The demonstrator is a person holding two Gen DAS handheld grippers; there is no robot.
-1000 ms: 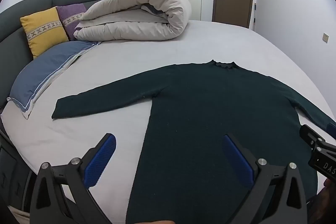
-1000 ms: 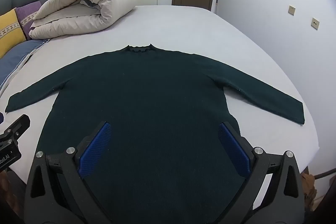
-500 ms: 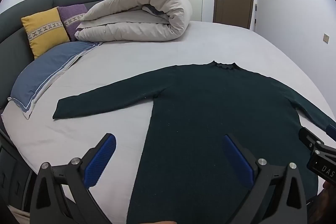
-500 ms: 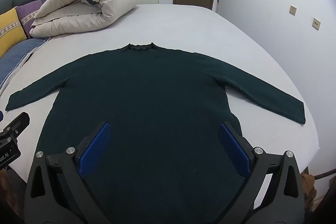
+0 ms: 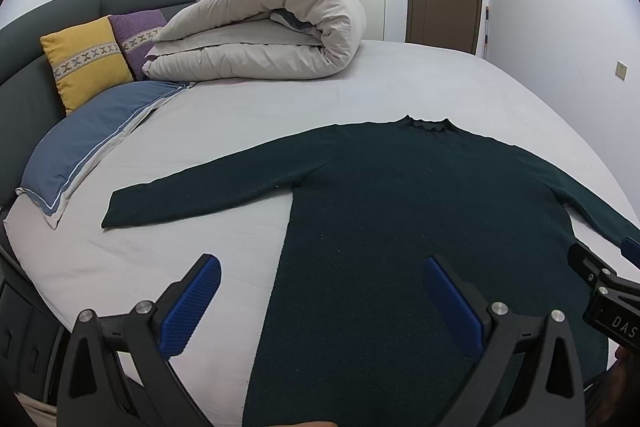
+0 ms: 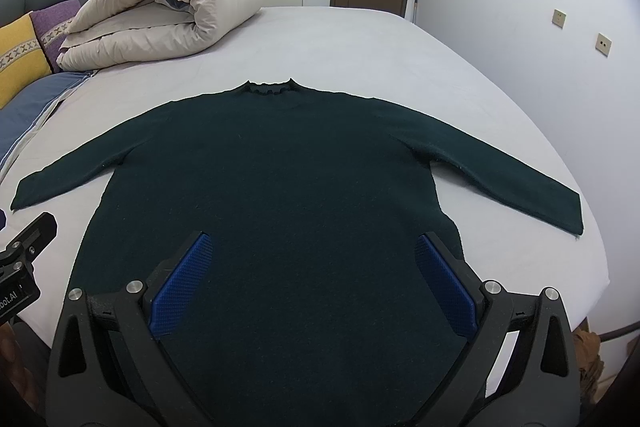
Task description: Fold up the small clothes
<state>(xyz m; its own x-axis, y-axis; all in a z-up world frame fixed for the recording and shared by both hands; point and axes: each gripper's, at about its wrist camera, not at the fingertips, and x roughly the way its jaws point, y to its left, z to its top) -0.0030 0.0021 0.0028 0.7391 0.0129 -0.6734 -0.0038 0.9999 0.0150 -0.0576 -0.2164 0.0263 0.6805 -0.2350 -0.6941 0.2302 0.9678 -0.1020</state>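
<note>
While a dark green sweater (image 6: 272, 187) lies flat on the bed (image 6: 400, 67), sleeves spread, the left tool (image 5: 320, 303) and right tool (image 6: 312, 279) hover above its hem, fingers wide apart.

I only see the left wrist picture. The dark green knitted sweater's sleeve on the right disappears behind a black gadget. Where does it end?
Observer: The dark green knitted sweater has that sleeve stretched out flat. Its cuff lies on the pale grey bed sheet, close to the bed's right edge.
Operator: What is the gadget?
Observer: It is the right hand-held gripper, with its jaws wide open and empty. Its blue pads are above the sweater's body.
Operator: Is there anything on the wall beyond?
Observer: Two beige wall plates are side by side there.
</note>
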